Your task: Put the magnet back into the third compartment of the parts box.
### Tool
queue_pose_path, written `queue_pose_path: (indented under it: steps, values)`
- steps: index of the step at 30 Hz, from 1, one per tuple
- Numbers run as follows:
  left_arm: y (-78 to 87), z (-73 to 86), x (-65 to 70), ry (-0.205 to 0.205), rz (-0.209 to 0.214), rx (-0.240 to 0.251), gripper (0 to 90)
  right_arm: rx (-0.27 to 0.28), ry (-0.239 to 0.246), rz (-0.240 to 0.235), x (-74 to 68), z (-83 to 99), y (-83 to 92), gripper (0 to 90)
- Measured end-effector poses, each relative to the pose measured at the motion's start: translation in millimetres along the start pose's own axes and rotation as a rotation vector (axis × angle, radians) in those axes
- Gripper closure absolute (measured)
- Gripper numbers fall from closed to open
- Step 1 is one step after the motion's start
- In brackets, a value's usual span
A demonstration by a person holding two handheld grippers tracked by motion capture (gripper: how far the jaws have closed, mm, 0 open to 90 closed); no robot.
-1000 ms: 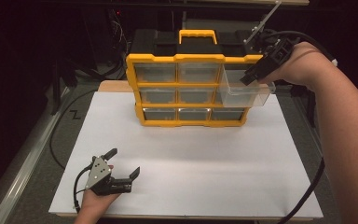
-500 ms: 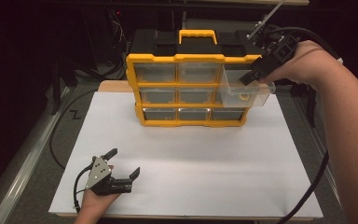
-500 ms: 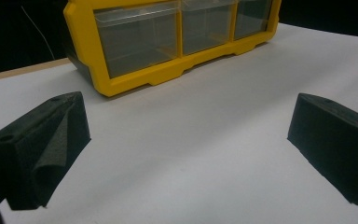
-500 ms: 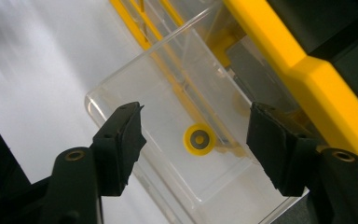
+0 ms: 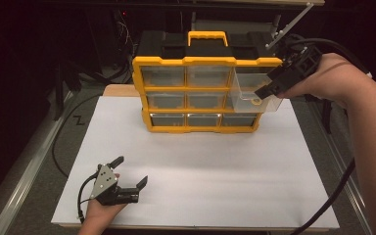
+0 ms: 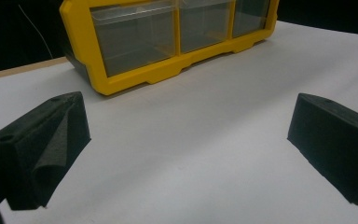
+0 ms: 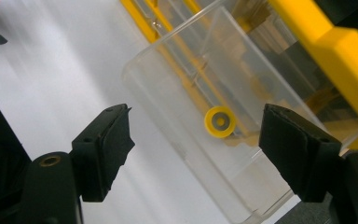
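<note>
On the white table (image 5: 200, 186), both grippers gape: left gripper (image 5: 129, 172) resting, right gripper (image 5: 269, 88) just released the pulled-out drawer (image 5: 254, 95).

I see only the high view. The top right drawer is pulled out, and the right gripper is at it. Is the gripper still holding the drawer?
Observer: No. In the right gripper view the right gripper has just been opening; its pads stand apart from the clear drawer.
Operator: Is something inside the drawer?
Observer: Yes, a small yellow ring with a grey centre lies in it.
Operator: And the left gripper?
Observer: The left gripper is open over the white table sheet, nothing between its jaws.
</note>
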State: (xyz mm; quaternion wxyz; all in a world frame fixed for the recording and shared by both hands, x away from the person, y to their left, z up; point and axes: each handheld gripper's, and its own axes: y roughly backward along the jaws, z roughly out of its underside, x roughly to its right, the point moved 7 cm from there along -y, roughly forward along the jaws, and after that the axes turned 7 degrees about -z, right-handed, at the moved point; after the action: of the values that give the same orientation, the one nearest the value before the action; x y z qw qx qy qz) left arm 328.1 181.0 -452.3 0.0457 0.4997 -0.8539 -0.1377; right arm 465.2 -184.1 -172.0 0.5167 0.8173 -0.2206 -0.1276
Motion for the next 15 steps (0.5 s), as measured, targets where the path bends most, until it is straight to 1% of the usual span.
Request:
queue_pose_path:
  steps: [5,12,15]
  values:
    - [0.5,-0.2,0.3,0.001,0.001,0.001,0.0,-0.003,-0.001,-0.011,-9.5,6.7,0.3,24.1]
    - [0.7,-0.6,0.2,0.003,0.001,0.003,0.0,-0.006,0.011,-0.007,-19.8,13.7,4.1,22.5]
    - [0.7,-0.8,0.2,0.005,0.001,0.004,0.0,-0.012,0.007,-0.003,-21.9,17.2,5.2,21.7]
